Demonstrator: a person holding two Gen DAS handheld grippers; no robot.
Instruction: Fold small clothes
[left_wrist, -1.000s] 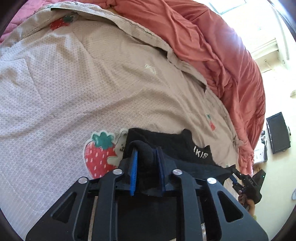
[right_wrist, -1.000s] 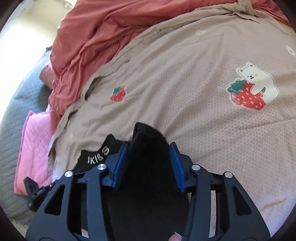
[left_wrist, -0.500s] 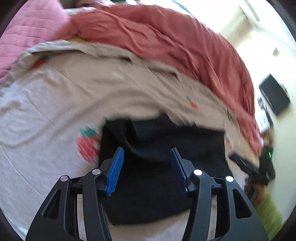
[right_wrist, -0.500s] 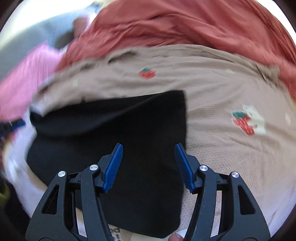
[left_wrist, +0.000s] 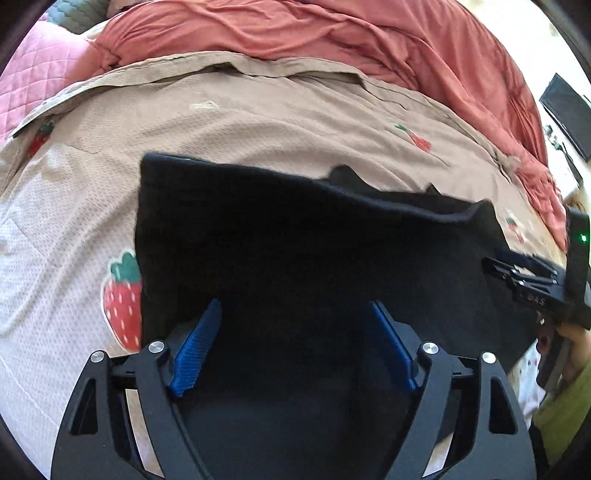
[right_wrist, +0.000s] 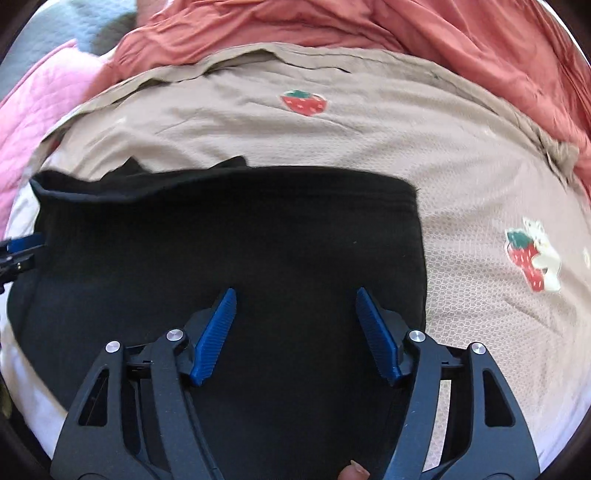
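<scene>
A small black garment (left_wrist: 314, 251) lies folded flat on a beige strawberry-print bed cover (left_wrist: 258, 125). It also shows in the right wrist view (right_wrist: 229, 240). My left gripper (left_wrist: 293, 314) hovers over the garment's near left part, jaws wide open and empty. My right gripper (right_wrist: 295, 301) hovers over its near right part, jaws wide open and empty. The right gripper's body (left_wrist: 535, 284) shows at the right edge of the left wrist view. A left fingertip (right_wrist: 20, 245) shows at the left edge of the right wrist view.
A rumpled red blanket (left_wrist: 369, 44) lies along the far side of the bed. A pink quilted pillow (left_wrist: 40, 74) sits at far left. A dark screen (left_wrist: 565, 107) stands on the floor at right. A strawberry-bear print (right_wrist: 532, 258) is right of the garment.
Both grippers were shut on the bunched black garment a second ago. They opened, let it go and pulled back. The garment now lies spread flat on the cover.
</scene>
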